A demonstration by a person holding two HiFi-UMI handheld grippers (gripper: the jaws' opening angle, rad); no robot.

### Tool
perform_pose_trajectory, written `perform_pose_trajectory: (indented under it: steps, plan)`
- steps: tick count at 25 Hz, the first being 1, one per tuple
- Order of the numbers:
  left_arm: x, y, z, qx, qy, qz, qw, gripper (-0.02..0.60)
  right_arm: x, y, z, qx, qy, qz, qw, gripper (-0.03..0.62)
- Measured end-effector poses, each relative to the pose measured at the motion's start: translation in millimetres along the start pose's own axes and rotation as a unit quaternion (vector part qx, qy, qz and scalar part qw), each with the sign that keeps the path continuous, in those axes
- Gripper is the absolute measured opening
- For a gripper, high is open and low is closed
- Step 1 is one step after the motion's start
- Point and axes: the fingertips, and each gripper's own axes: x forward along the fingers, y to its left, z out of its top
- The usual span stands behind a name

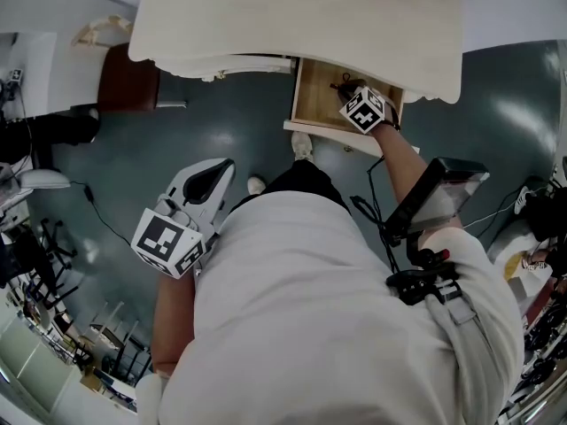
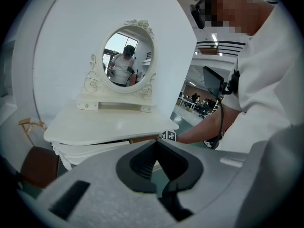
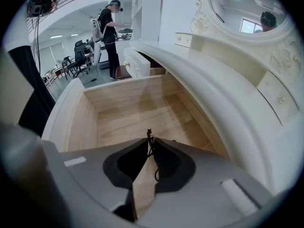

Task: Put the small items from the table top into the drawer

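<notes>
The wooden drawer (image 1: 314, 96) stands pulled out from under the white dressing table (image 1: 301, 16). My right gripper (image 1: 347, 91) reaches down into it. In the right gripper view, the right gripper (image 3: 149, 139) is shut on a small thin dark item (image 3: 149, 136) with a fine wire hanging from it, above the bare drawer floor (image 3: 133, 115). My left gripper (image 1: 226, 165) hangs low at the left, away from the table. Its tips (image 2: 156, 142) meet with nothing between them. No small items show on the table top (image 2: 109, 125).
An oval mirror (image 2: 128, 58) stands on the table's back. A brown seat (image 1: 128, 78) sits left of the table. Cables run over the grey floor (image 1: 115, 193) at the left. A black device (image 1: 434, 197) is strapped to my chest. A person (image 3: 108, 27) stands far off.
</notes>
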Motion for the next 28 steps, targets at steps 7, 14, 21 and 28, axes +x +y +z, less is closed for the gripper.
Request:
perform_pose_trajectory:
  steps: [7,14,21,28]
  plan:
    - [-32,1,-13,0.018,-0.016,-0.027,0.9993,0.002,-38,10,15,0.000,-0.008,-0.045,0.999,0.002]
    - [-63,-6,-25,0.028,-0.042,-0.064,0.9966,0.002,-90,29,20,0.038,-0.020,-0.091,0.995,0.002]
    - [-103,-16,-49,0.042,-0.057,-0.089,0.9935,0.002,-137,80,23,0.081,-0.036,-0.119,0.989,0.002]
    - [-132,-19,-80,0.053,-0.053,-0.098,0.9924,0.002,-168,143,36,0.117,-0.068,-0.128,0.983,0.002]
